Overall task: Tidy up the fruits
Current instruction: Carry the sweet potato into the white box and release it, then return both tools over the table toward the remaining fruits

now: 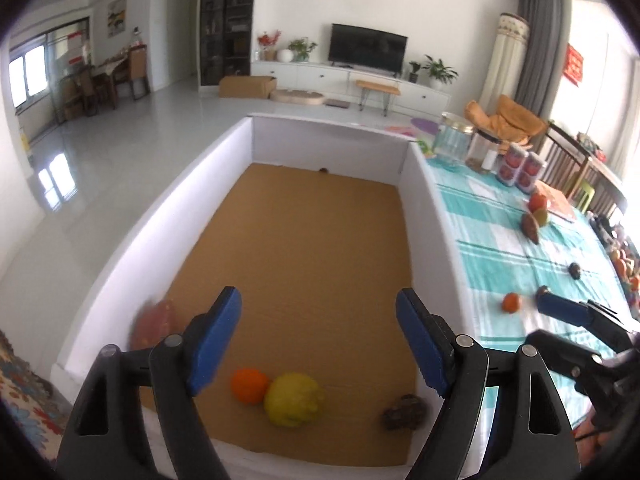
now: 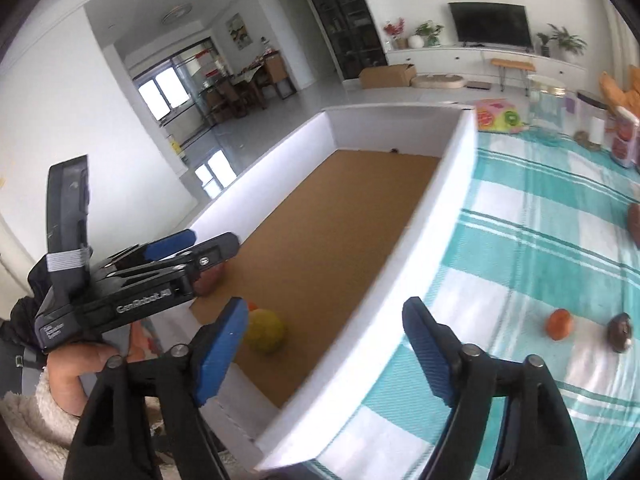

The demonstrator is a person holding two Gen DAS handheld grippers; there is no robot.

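We hold our left claw (image 1: pixel 319 336) over the near end of the white box (image 1: pixel 424 208), jaws spread wide and empty; below it, at the bottom centre of the left wrist view, lie an orange (image 1: pixel 249 385) touching a yellow lemon (image 1: pixel 295 399), a dark wrinkled fruit (image 1: pixel 403 417) to the lower right, and a blurred reddish fruit (image 1: pixel 154 322) against the left wall; these look already sorted onto the brown cardboard floor (image 1: pixel 312 240).

Our right claw (image 2: pixel 324 350) hangs over the box's right wall (image 2: pixel 436 216), jaws likewise wide apart with nothing between them; the fruit we judge next in line is the small orange one (image 2: pixel 559 323) on the teal checked cloth (image 2: pixel 540 240), at the right of the right wrist view, with a dark fruit (image 2: pixel 619 331) just beside it further right; so the target lies to the right of and slightly beyond the right claw, and that hand is clearly the nearer one; being round, it offers no long axis to align with.

In the way: little on the cloth itself, though the box wall stands between cloth and floor and must be cleared on the carry; the dark neighbour is close enough to be nudged; a brown fruit (image 2: pixel 634 224) sits at the right edge, jars (image 1: pixel 454 140) well beyond.
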